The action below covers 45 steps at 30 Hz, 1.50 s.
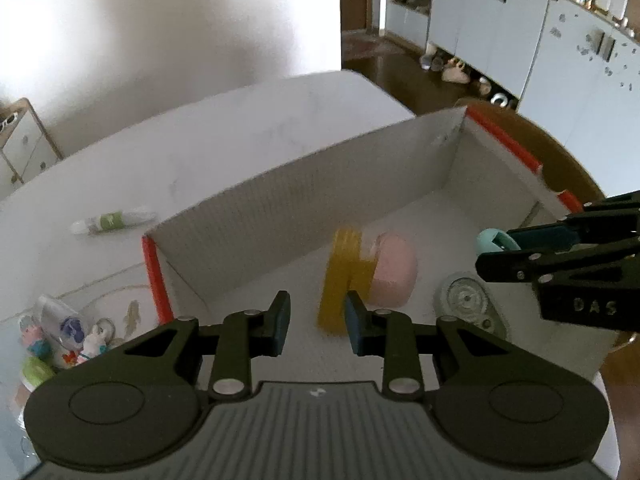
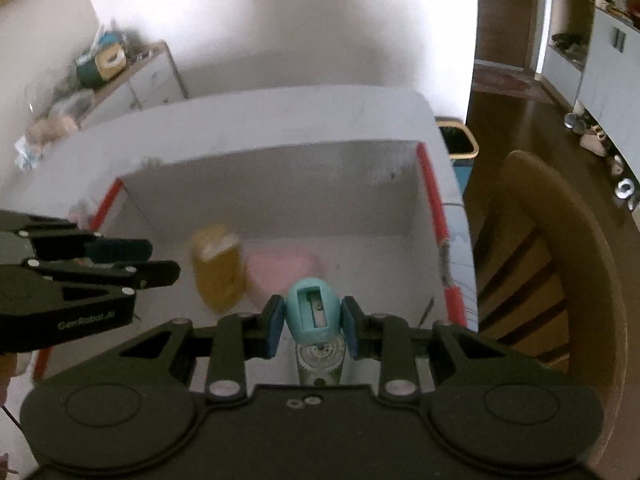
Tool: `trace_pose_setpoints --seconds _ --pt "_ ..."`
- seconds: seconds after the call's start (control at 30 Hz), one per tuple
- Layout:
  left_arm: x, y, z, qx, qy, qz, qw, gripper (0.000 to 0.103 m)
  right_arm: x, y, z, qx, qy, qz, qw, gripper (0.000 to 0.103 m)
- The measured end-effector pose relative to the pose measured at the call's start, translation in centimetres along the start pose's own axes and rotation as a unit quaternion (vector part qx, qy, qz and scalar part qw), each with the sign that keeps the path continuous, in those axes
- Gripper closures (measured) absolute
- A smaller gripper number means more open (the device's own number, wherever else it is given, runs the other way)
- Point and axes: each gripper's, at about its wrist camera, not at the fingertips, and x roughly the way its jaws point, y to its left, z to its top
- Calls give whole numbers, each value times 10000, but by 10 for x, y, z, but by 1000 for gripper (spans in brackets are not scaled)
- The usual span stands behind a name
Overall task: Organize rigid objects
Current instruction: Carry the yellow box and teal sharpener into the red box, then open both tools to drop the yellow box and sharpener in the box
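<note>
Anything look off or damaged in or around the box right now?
The white cardboard box looks damaged: its red-edged right rim is frayed and torn near the front. A yellow ridged block sits tilted inside, blurred. Nothing spilled.

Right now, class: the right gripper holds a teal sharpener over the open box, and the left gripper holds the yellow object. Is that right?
Not quite. The left gripper is open and holds nothing; the yellow object lies inside the box, as the left wrist view shows. The right gripper does hold the teal sharpener over the box.
</note>
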Motion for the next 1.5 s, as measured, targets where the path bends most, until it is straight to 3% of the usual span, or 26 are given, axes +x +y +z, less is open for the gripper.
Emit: trace_pose_setpoints --seconds 0.33,0.6,1.17,1.5 --pt "28 -4 -7 -135 543 69 9984 74 38 3 10 -345 546 -325 9974 73" --pt "23 -3 -9 -316 548 46 9980 74 36 3 9 -405 556 -285 9972 69" --pt "-29 -2 -16 -625 -42 291 9976 74 -11 18 4 -459 133 14 9989 50" --pt "-74 2 -28 -738 -496 246 9957 73 -47 35 -2 -481 -166 255 9984 40"
